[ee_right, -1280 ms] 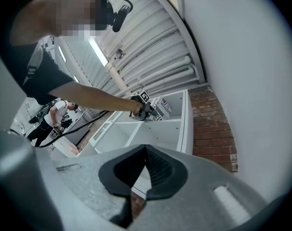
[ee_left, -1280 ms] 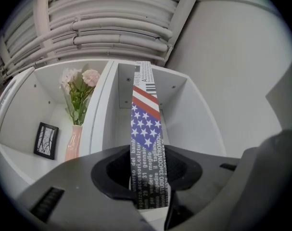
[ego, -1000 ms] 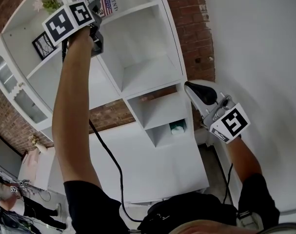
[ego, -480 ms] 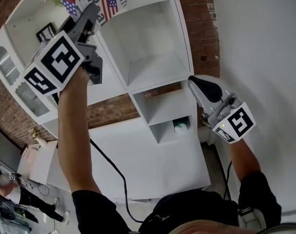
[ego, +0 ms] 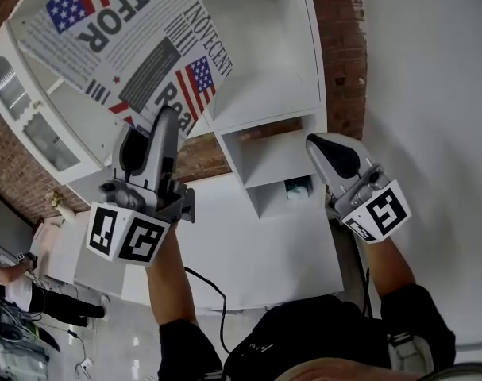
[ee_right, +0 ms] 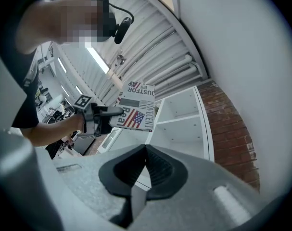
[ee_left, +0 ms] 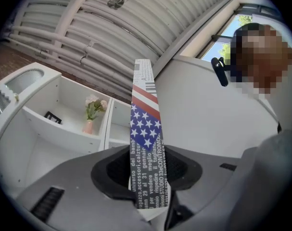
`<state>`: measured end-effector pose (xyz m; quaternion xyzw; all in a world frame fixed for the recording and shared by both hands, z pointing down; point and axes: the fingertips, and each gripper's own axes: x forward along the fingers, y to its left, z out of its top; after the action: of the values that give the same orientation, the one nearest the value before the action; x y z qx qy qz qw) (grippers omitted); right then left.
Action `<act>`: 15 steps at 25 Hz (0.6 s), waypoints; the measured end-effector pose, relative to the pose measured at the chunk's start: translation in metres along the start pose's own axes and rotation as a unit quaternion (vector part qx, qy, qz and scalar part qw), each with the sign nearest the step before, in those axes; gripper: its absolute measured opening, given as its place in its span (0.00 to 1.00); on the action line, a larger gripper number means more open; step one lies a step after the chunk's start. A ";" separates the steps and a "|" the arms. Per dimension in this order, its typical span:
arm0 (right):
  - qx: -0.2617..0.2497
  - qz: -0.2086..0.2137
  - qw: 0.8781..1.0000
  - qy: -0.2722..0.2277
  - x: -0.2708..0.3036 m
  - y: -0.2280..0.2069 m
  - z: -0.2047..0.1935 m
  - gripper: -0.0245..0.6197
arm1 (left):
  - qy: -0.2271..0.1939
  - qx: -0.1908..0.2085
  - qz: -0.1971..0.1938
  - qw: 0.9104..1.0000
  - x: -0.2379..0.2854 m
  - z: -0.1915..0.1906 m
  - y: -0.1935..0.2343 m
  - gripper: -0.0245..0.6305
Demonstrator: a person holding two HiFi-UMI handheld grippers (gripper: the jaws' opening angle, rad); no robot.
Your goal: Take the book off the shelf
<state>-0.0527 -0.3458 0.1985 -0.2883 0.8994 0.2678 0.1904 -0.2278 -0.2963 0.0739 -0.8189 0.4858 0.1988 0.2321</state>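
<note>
The book [ego: 137, 46] is a thin volume with newsprint lettering and American flags on its cover. My left gripper [ego: 167, 121] is shut on its lower edge and holds it in the air in front of the white shelf unit [ego: 264, 94], clear of the shelves. In the left gripper view the book [ee_left: 146, 138] stands edge-on between the jaws of the left gripper [ee_left: 146, 177]. My right gripper [ego: 320, 145] hangs to the right of the shelf, shut and empty. In the right gripper view, the right gripper [ee_right: 145, 150] faces the book [ee_right: 136, 107] and the left gripper [ee_right: 100, 113].
A pink vase of flowers [ee_left: 92, 112] and a small picture frame [ee_left: 53, 117] stand on an upper shelf. A teal object [ego: 298, 187] sits in a low cubby. A brick wall [ego: 340, 46] lies behind the shelf. A person [ego: 18, 292] is at the lower left.
My left gripper has come down and back from the top shelf, pulling the book out with it. The right gripper has stayed almost still.
</note>
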 end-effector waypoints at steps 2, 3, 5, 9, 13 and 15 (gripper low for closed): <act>0.004 -0.001 1.000 0.008 0.009 -0.001 0.009 0.04 | 0.004 -0.005 0.005 1.000 -0.005 -0.008 0.003 0.27; 0.011 0.000 1.000 0.011 0.015 -0.003 0.016 0.04 | 0.007 -0.017 0.004 1.000 -0.005 -0.009 0.003 0.27; 0.028 0.005 0.999 0.014 0.024 -0.003 0.029 0.04 | 0.013 -0.045 0.002 0.999 -0.005 -0.010 -0.002 0.27; 0.036 0.019 0.999 0.001 0.043 0.003 0.030 0.04 | 0.006 -0.023 0.009 1.000 -0.008 -0.012 0.001 0.27; 0.039 0.015 0.999 0.021 0.038 0.011 0.018 0.04 | 0.002 -0.040 0.015 0.999 -0.022 -0.036 -0.016 0.27; 0.041 0.008 0.999 0.017 0.048 0.013 0.017 0.04 | -0.003 -0.032 0.012 0.999 -0.021 -0.033 -0.013 0.27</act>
<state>-0.0937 -0.3470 0.1663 -0.2773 0.9152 0.2271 0.1842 -0.2227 -0.2947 0.1148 -0.8194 0.4882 0.2197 0.2049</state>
